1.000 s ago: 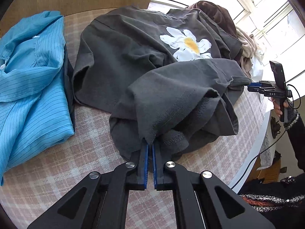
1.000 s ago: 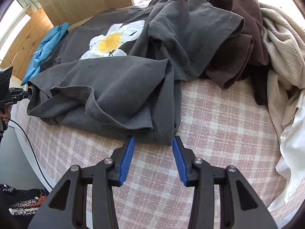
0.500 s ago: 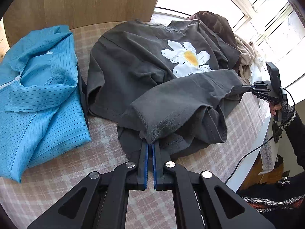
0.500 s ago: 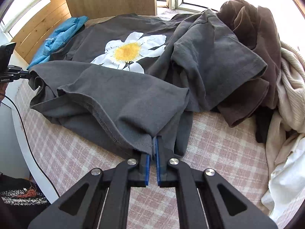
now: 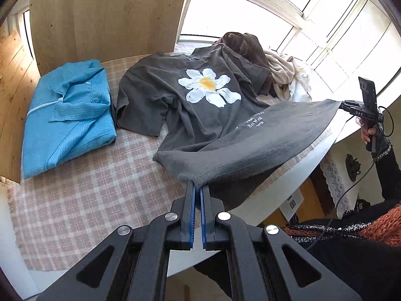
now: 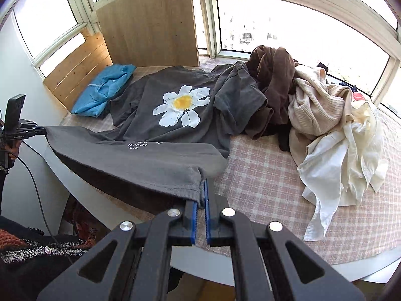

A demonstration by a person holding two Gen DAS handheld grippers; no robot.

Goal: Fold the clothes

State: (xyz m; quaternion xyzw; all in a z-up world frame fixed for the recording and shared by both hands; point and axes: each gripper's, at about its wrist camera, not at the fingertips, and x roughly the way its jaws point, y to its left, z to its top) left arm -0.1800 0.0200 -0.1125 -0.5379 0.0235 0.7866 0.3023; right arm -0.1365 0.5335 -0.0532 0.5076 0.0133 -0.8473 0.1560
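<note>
Spread across the pink-and-white checked tabletop (image 5: 82,175), at centre of both views: a dark grey cotton T-shirt with a white-petalled, yellow-centred flower print (image 5: 208,87), its upper part lying flat, its hem lifted clear of the cloth and stretched taut along the near edge. Small white lettering just below the flower, too small to read in full.

At left of the left wrist view, folded and lying flat: a bright blue ribbed zip-front garment (image 5: 67,118), just beside the T-shirt's sleeve. At right of the right wrist view, heaped: a dark brown garment (image 6: 270,85) partly under the T-shirt's far sleeve, a beige ribbed knit (image 6: 318,107) against it, and a white shirt (image 6: 345,155) trailing toward lower right.

Behind, upper left: a pale wooden board (image 5: 105,12) propped upright before bright windows.

At bottom centre of the left wrist view, the left gripper (image 5: 197,188), jaws pressed together on one hem corner. At bottom centre of the right wrist view, the right gripper (image 6: 201,195), jaws likewise clamped on the opposite hem corner, cloth bunched between the blue pads (image 6: 206,200).

At lower edges: a dark knitted sleeve with orange trim (image 5: 376,228).
</note>
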